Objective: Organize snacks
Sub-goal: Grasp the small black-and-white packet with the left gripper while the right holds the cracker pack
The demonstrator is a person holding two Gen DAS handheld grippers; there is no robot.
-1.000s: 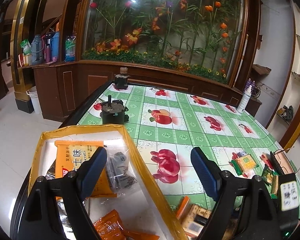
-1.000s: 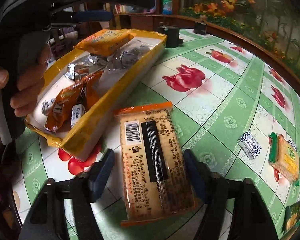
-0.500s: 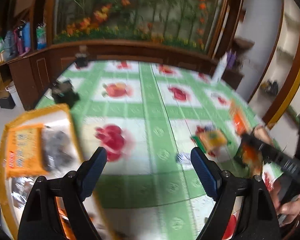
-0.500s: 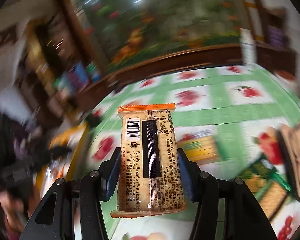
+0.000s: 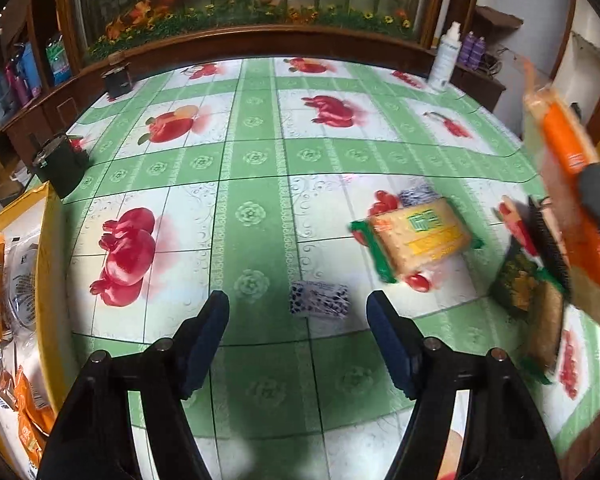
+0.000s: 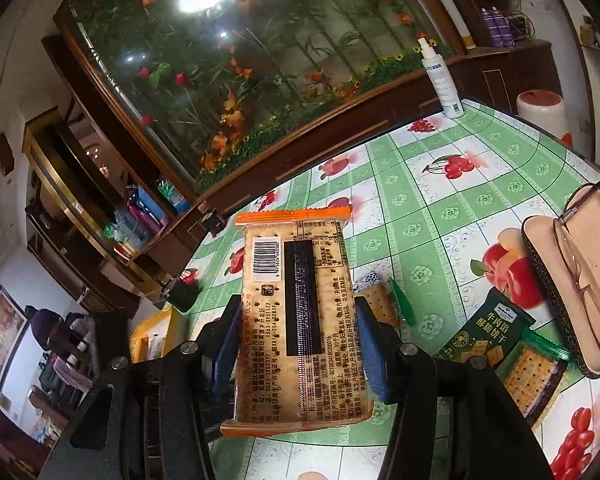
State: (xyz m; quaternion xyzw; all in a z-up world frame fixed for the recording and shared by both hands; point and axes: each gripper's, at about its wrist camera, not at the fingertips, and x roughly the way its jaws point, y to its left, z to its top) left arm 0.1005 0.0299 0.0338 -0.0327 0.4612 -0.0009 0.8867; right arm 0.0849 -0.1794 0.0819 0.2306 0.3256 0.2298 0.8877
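Note:
My left gripper (image 5: 298,344) points down at the table and its jaws are closing. A small black-and-white patterned packet (image 5: 319,305) lies on the cloth just ahead of its fingertips, and the pads do not touch it. My right gripper (image 6: 298,344) is shut on an orange-edged cracker pack (image 6: 296,320), held in the air above the table with its barcode side toward the camera. That pack (image 5: 572,200) also shows blurred at the right edge of the left wrist view. The yellow snack box (image 5: 48,280) with several packs inside sits at the far left.
On the fruit-print cloth lie a green-edged cracker pack (image 5: 418,240), a second patterned packet (image 5: 418,196), a dark green biscuit pack (image 6: 484,332) and another cracker pack (image 6: 532,372). A glasses case with glasses (image 6: 572,280), a spray bottle (image 6: 440,76) and two black devices (image 5: 60,164) also stand there.
My left gripper swung right from above the yellow box to the small patterned packet, and its jaws narrowed. My right gripper lifted the orange cracker pack off the table and rolled.

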